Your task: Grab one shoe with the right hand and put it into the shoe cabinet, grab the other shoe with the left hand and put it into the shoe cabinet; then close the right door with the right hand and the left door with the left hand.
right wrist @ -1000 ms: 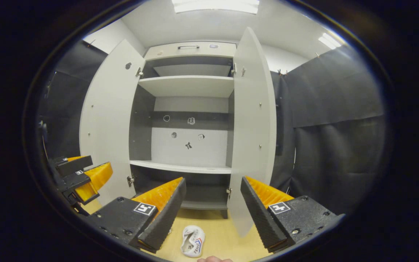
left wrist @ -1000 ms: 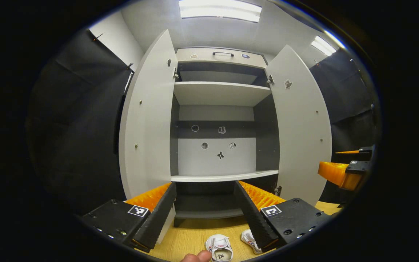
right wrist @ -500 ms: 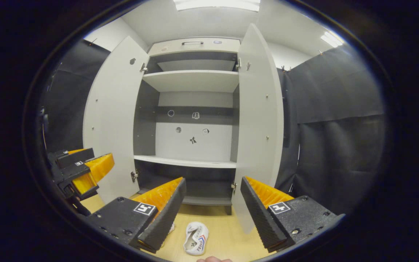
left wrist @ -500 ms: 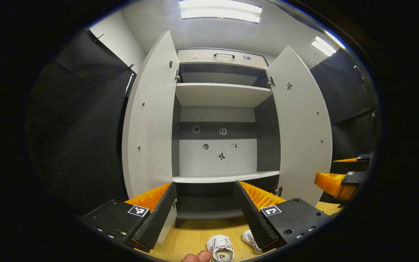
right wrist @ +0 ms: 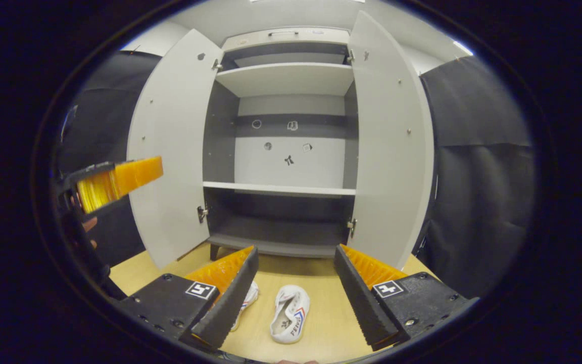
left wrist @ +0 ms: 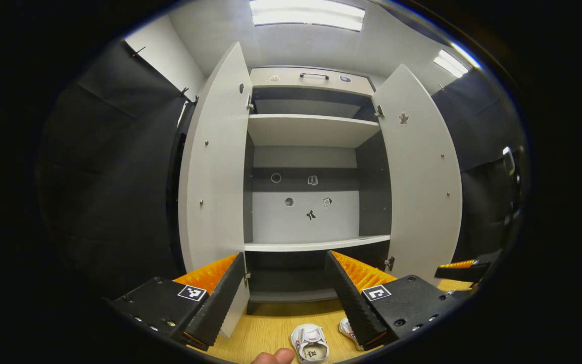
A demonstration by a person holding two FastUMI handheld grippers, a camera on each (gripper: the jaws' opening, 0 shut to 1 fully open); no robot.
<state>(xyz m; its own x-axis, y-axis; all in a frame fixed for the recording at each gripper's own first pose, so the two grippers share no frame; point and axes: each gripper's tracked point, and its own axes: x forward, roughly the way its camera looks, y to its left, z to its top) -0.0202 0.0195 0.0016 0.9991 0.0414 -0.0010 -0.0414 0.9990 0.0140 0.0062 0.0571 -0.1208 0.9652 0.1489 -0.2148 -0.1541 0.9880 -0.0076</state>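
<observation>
Two white shoes lie on the wooden floor in front of the open shoe cabinet (right wrist: 278, 188). In the right gripper view one shoe (right wrist: 290, 313) lies between my fingers, heel toward me, and the other shoe (right wrist: 249, 297) is half hidden behind the left finger. My right gripper (right wrist: 296, 249) is open above them and holds nothing. In the left gripper view the shoes (left wrist: 310, 344) (left wrist: 345, 329) sit at the bottom edge. My left gripper (left wrist: 285, 255) is open, empty and faces the cabinet (left wrist: 316, 246). The right gripper (left wrist: 465, 269) shows low at the right there.
Both cabinet doors stand wide open, the left door (right wrist: 175, 141) and the right door (right wrist: 389, 141). Inside are white shelves and a dark bottom compartment (right wrist: 276, 230). The left gripper (right wrist: 114, 178) hovers at the left beside the left door. Black cloth walls flank the cabinet.
My right gripper has tipped down and moved toward the floor, bringing both shoes between its fingers. In the left gripper view it has dropped lower. The left gripper has barely shifted.
</observation>
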